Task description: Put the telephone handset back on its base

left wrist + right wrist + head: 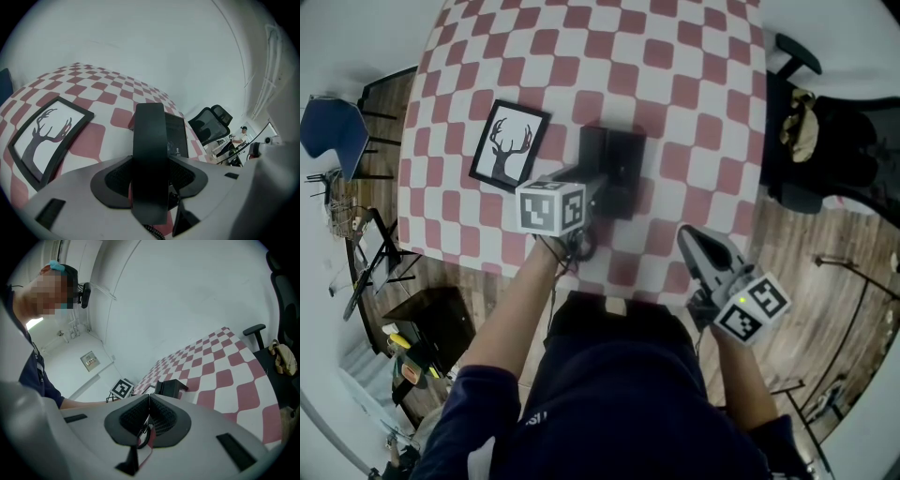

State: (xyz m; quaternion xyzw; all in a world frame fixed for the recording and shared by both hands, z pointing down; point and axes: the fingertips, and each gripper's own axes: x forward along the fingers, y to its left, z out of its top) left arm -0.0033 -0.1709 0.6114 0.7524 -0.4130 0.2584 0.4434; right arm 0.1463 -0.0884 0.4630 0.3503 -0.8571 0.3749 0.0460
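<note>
L gripper is clamped on the black handset, pads squeezing its lower part from both sides. The handset runs fwd along the L side of the phone base; I can't tell if it's touching or just above. The base sits mid-table on the red/white checked cloth, w/ a framed antler print just to its left. R gripper hangs at the near table edge, well apart from the phone, jaws pressed together w/ nothing between them.
</note>
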